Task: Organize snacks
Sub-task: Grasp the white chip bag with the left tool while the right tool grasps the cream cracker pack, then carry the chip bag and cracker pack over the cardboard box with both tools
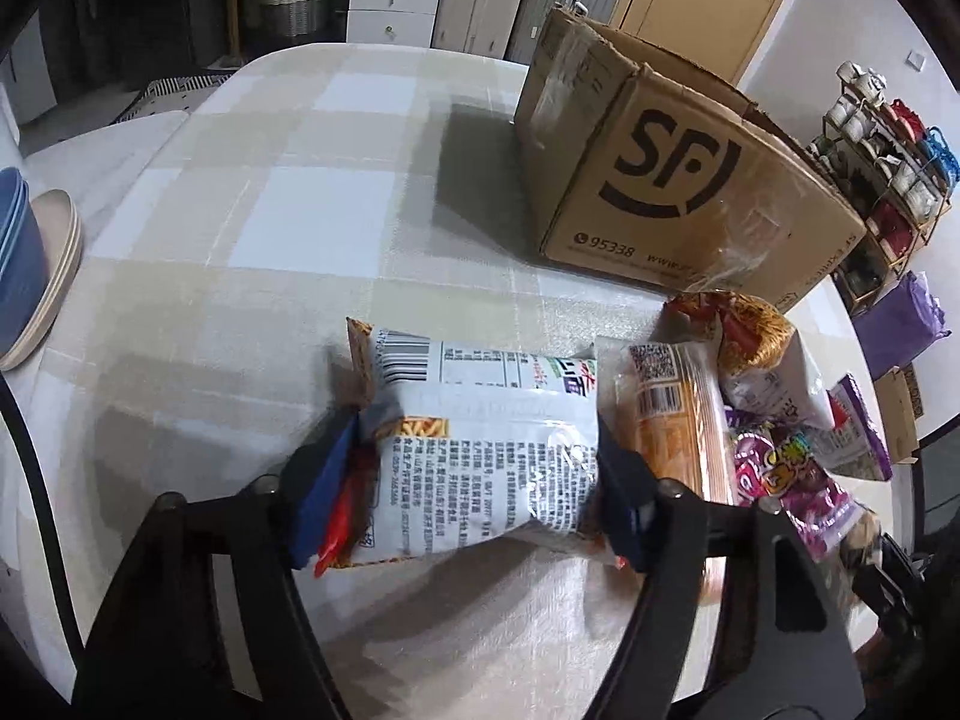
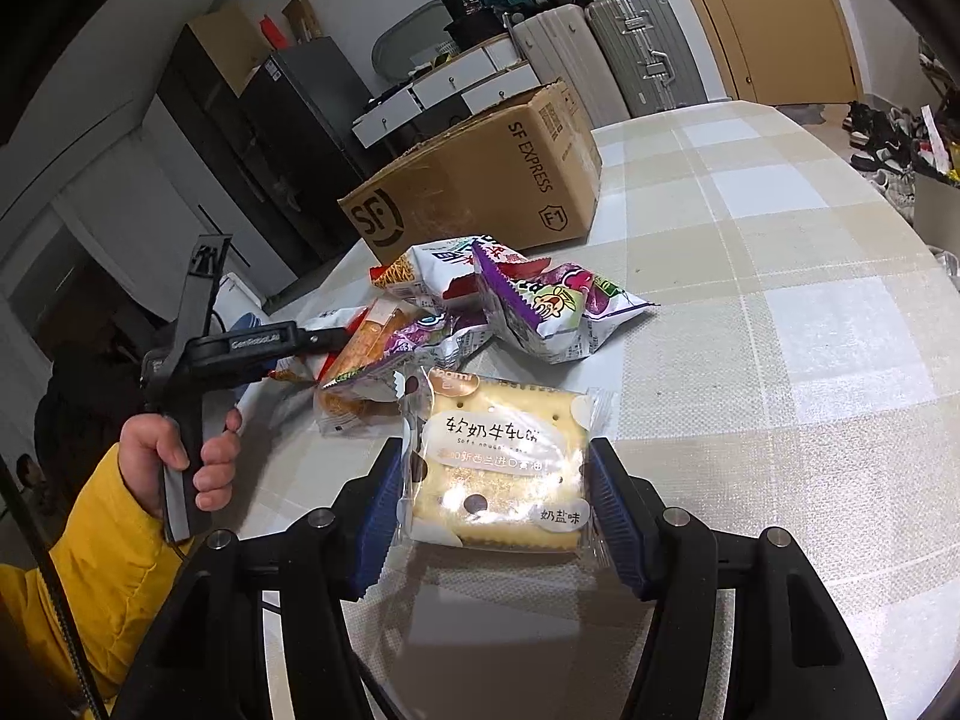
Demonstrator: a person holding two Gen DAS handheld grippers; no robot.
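Observation:
My left gripper [image 1: 474,480] is shut on a white snack bag [image 1: 480,450] with a barcode and black print, held just above the checked table. My right gripper [image 2: 495,516] is shut on a clear-wrapped square cracker pack [image 2: 501,468], held low over the table. A pile of snack packets [image 2: 480,306] lies between the grippers and the brown SF cardboard box [image 2: 480,180]. The pile [image 1: 774,408] is to the right of the left gripper and the box [image 1: 678,180] stands beyond it. The left gripper's body [image 2: 240,348], held by a hand in a yellow sleeve, shows in the right wrist view.
Stacked plates and blue bowls [image 1: 36,276] sit at the table's left edge. The checked tablecloth [image 2: 780,312] stretches wide to the right. Suitcases [image 2: 606,54], drawers and a dark cabinet stand behind the table. A shelf of cups [image 1: 882,162] stands off the right side.

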